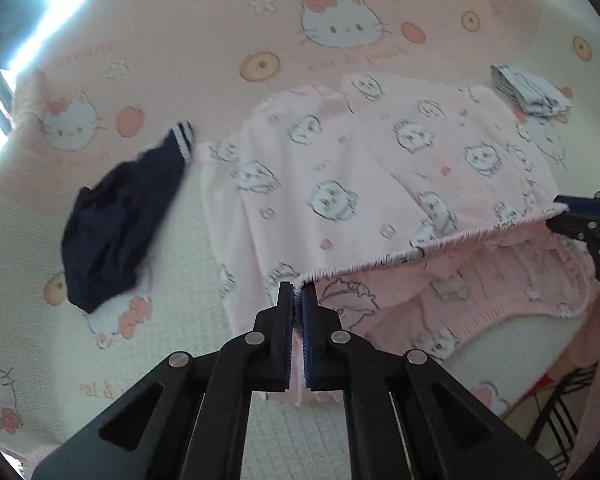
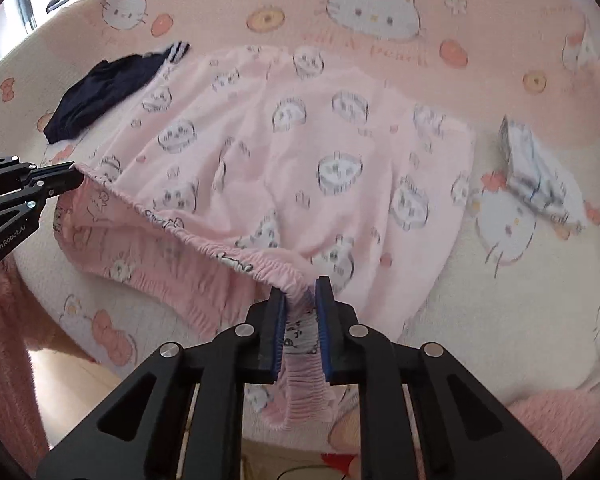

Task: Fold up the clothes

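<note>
Fabric of the pink trousers (image 2: 300,152) is held at the elastic waistband (image 1: 420,250) by both grippers. In the left wrist view, the left gripper (image 1: 299,292) is seen pressed almost together on one end of the waistband, with only the thin cloth between its blue pads. In the right wrist view, the right gripper (image 2: 302,290) is closed on the other end, but a narrow gap is kept there because a thicker gathered part is caught. Between the two grippers the waistband is stretched and lifted a little, and the lower layer is hanging open under it. Beyond the waistband, the rest of the trousers is spread on the bed sheet (image 2: 500,320), with some soft wrinkles in the middle. On the left of the trousers, near the far corner, a dark blue garment (image 1: 112,220) is lying crumpled. On the right of the trousers, a small white folded piece (image 2: 540,168) is lying apart.

It is judged that the waistband is being carried or stretched for a fold. For a good result, both ends should be kept at equal height and under equal tension, so that the edge stays straight. Both layers of the waistband should be brought together, and the wrinkles should be pulled flat before the cloth is released.
</note>
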`<state>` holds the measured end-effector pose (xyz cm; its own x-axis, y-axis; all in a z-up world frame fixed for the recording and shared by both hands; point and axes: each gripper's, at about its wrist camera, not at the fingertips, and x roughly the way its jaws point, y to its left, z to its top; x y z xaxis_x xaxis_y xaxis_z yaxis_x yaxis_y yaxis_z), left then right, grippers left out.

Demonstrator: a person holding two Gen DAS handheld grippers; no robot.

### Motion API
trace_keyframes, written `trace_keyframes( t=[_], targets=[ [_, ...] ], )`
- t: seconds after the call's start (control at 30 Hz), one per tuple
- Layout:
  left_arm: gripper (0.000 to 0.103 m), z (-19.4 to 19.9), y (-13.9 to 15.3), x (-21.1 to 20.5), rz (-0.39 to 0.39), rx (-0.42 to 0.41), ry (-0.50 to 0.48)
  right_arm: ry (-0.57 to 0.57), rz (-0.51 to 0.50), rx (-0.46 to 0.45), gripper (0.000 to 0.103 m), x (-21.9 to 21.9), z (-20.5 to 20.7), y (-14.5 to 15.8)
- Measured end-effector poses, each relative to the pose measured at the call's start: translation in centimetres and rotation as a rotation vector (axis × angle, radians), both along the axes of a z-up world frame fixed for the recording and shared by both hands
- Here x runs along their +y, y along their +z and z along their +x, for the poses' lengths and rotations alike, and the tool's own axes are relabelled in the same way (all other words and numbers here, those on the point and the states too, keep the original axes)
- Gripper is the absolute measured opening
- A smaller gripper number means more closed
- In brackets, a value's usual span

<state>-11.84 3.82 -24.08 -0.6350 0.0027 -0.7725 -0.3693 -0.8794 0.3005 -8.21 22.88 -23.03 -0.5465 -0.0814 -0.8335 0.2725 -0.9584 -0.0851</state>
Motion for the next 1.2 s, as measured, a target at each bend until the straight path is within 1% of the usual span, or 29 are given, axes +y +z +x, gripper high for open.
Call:
trace_keyframes(
  t=[0.03,0.07,0.1,0.13,0.17,0.2,0.23,0.27,0.3,0.33,0.37,0.4,0.43,0.47,0.5,0.57,0.6,0.63,0.67,0.73,0.77,0.8,0.87,0.93,1.0,1.07,1.1,1.2],
  targets=[
    [0.004,0.2,-0.3,0.2,-0.032,0.009,-0.019,0.019,0.025,0.072,0.013,-0.8,0.2,0.9],
    [0.004,0.4,-1.1,0.3,-0.031,-0.045,-0.044,0.042,0.049,0.115,0.013,-1.5,0.6,1.4],
    [0.004,0.5,-2.1,0.3,-0.017,-0.124,-0.068,0.071,0.063,0.091,0.013,-2.2,0.6,1.0],
    [0.005,0.6,-3.1,0.4,-0.003,-0.204,-0.091,0.095,0.071,0.012,0.013,-2.5,0.4,-0.2],
    [0.005,0.8,-4.0,0.6,-0.009,-0.264,-0.107,0.103,0.079,-0.083,0.013,-2.6,0.3,-1.9],
    [0.007,1.2,-4.3,0.9,-0.026,-0.283,-0.123,0.104,0.097,-0.17,0.013,-2.4,0.3,-3.6],
    [0.007,1.6,-4.3,1.2,-0.039,-0.28,-0.142,0.105,0.114,-0.21,0.013,-2.3,0.5,-4.4],
    [0.008,1.7,-4.1,1.2,-0.019,-0.303,-0.153,0.11,0.107,-0.2,0.014,-2.2,0.6,-3.9],
    [0.011,1.6,-3.8,0.9,0.028,-0.345,-0.158,0.114,0.093,-0.201,0.015,-2.0,0.7,-3.5],
    [0.012,1.5,-3.2,0.3,0.085,-0.367,-0.152,0.113,0.062,-0.22,0.024,-1.6,0.6,-3.3],
    [0.016,1.2,-2.6,-0.6,0.15,-0.372,-0.14,0.102,0.025,-0.23,0.031,-1.1,0.6,-3.1],
    [0.027,0.9,-1.9,-1.5,0.216,-0.378,-0.127,0.083,-0.012,-0.233,0.032,-0.4,0.6,-2.7],
    [0.034,0.7,-1.2,-2.4,0.281,-0.383,-0.114,0.061,-0.05,-0.225,0.032,0.3,0.6,-2.1],
    [0.044,0.4,-0.5,-3.3,0.346,-0.388,-0.1,0.034,-0.093,-0.206,0.032,1.2,0.7,-1.2],
    [0.046,0.2,0.2,-4.1,0.412,-0.393,-0.087,0.007,-0.136,-0.185,0.032,2.1,0.7,-0.3],
    [0.046,-0.4,1.5,-5.9,0.542,-0.401,-0.06,-0.067,-0.215,-0.141,0.032,4.4,0.4,1.0],
    [0.046,-0.7,1.7,-6.7,0.586,-0.401,-0.033,-0.104,-0.255,-0.131,0.032,5.2,0.2,1.3],
    [0.046,-1.2,1.6,-7.4,0.614,-0.398,0.004,-0.134,-0.303,-0.138,0.032,5.7,-0.3,1.3],
    [0.046,-1.4,1.3,-7.6,0.607,-0.398,0.026,-0.152,-0.337,-0.16,0.032,6.3,-0.6,1.0],
    [0.041,-1.2,0.5,-7.3,0.539,-0.405,0.044,-0.169,-0.312,-0.205,0.032,5.9,-1.1,-0.1],
    [0.031,-1.2,0.1,-7.2,0.505,-0.408,0.053,-0.178,-0.299,-0.228,0.032,5.7,-1.4,-0.7],
    [0.029,-1.1,-0.3,-7.0,0.471,-0.411,0.062,-0.179,-0.275,-0.256,0.032,5.4,-1.5,-1.5],
    [0.027,-1.0,-1.2,-6.8,0.404,-0.417,0.081,-0.158,-0.179,-0.327,0.03,3.9,-1.6,-3.6],
    [0.027,-0.8,-2.0,-6.5,0.336,-0.422,0.099,-0.149,-0.11,-0.315,0.029,3.4,-1.2,-3.8],
    [0.029,-0.7,-2.8,-6.2,0.268,-0.427,0.116,-0.168,-0.075,-0.311,0.03,3.7,-1.0,-3.9],
    [0.029,-0.6,-3.7,-6.0,0.2,-0.432,0.134,-0.207,-0.084,-0.328,0.031,4.6,-1.0,-4.1],
    [0.029,-0.6,-3.7,-6.2,0.193,-0.43,0.149,-0.224,-0.092,-0.335,0.031,5.1,-1.1,-4.2],
    [0.029,-0.7,-2.7,-7.6,0.263,-0.409,0.186,-0.234,-0.094,-0.326,0.032,5.5,-0.9,-4.0]
  ],
)
